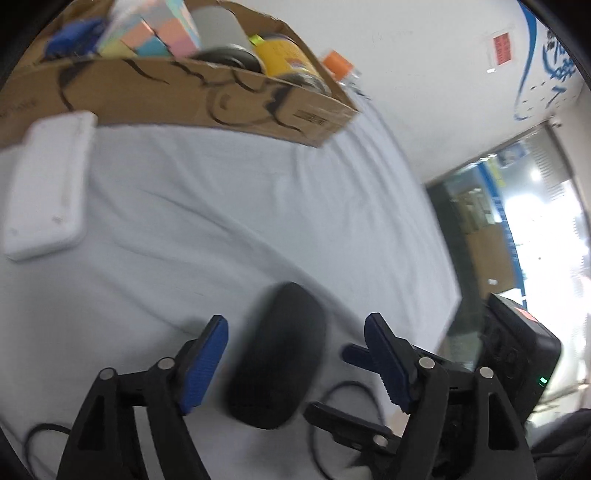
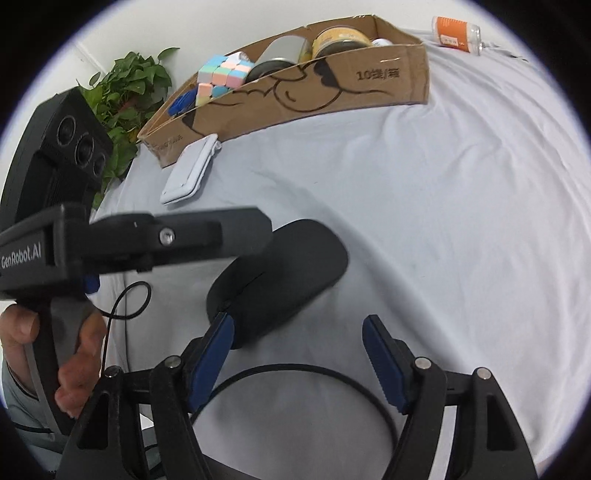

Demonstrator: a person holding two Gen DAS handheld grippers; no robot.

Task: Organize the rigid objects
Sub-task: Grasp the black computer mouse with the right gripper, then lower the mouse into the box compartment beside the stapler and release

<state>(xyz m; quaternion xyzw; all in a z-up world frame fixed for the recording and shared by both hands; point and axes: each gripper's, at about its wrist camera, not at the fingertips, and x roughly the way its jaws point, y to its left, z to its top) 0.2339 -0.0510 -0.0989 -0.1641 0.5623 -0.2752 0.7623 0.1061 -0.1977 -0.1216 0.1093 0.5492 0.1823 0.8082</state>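
A black oval case (image 1: 279,354) lies on the white cloth, between the open fingers of my left gripper (image 1: 295,363), which does not touch it. It also shows in the right wrist view (image 2: 280,280), just ahead and left of my open, empty right gripper (image 2: 297,360). A white flat box (image 1: 48,188) lies near the cardboard box (image 1: 207,99); it also shows in the right wrist view (image 2: 190,173). The cardboard box (image 2: 332,92) holds a pastel cube (image 2: 221,75), jars (image 2: 340,40) and a blue item (image 2: 181,101).
An orange-labelled bottle (image 2: 456,31) lies on the cloth beyond the box. A leafy plant (image 2: 127,85) stands at the table's far left. Black cables (image 2: 129,302) loop on the cloth near me. The left gripper's body (image 2: 110,247) crosses the right wrist view.
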